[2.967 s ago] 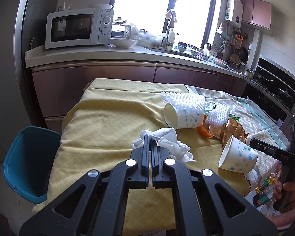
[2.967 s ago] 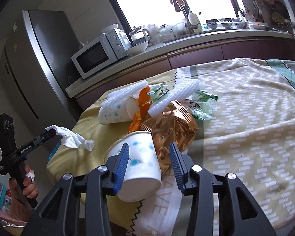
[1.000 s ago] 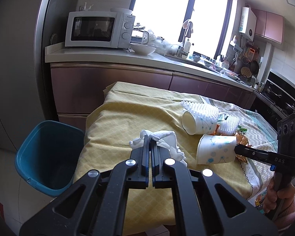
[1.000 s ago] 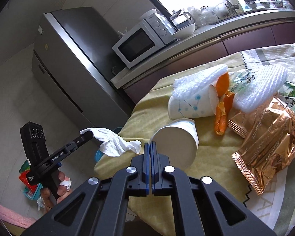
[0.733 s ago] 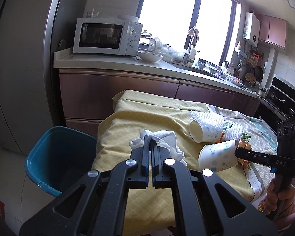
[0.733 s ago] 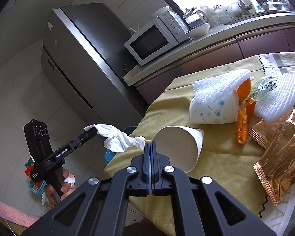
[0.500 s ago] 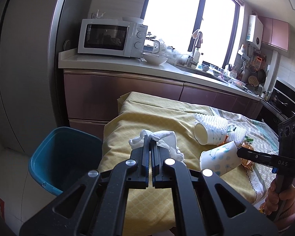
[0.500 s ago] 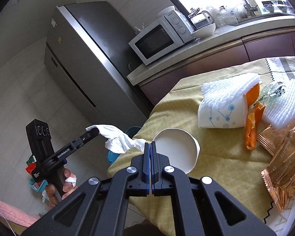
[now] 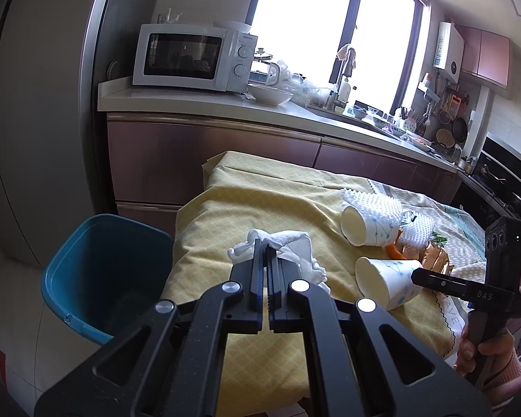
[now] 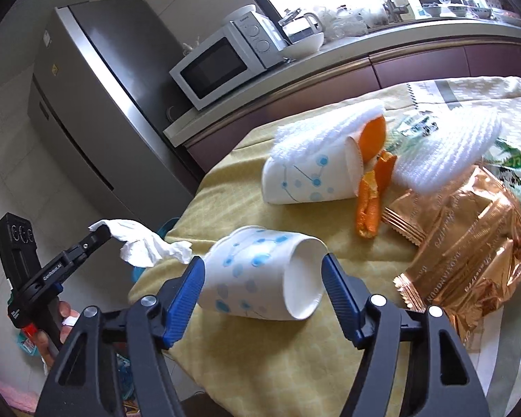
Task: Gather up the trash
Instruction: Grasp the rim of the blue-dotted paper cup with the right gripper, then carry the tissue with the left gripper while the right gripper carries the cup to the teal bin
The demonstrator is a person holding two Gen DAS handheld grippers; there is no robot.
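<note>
My left gripper (image 9: pixel 266 255) is shut on a crumpled white tissue (image 9: pixel 288 246), held in the air to the right of the blue trash bin (image 9: pixel 97 278). It also shows in the right wrist view (image 10: pixel 102 234) with the tissue (image 10: pixel 146 243). My right gripper (image 10: pixel 260 274) stands wide open around a white paper cup with blue dots (image 10: pixel 260 274) that lies on its side between the fingers on the yellow tablecloth (image 10: pixel 253 354). The same cup (image 9: pixel 385 278) shows in the left wrist view.
A second paper cup (image 10: pixel 305 177), orange peel (image 10: pixel 371 205), white foam netting (image 10: pixel 444 146), a copper snack bag (image 10: pixel 469 243) and green wrappers (image 10: pixel 514 160) lie on the table. A counter with a microwave (image 9: pixel 191 57) stands behind, a fridge (image 10: pixel 97 104) on the left.
My right gripper has opened from shut; the cup it pinched by the rim now lies sideways between the spread fingers. My left gripper kept drawing back with the tissue.
</note>
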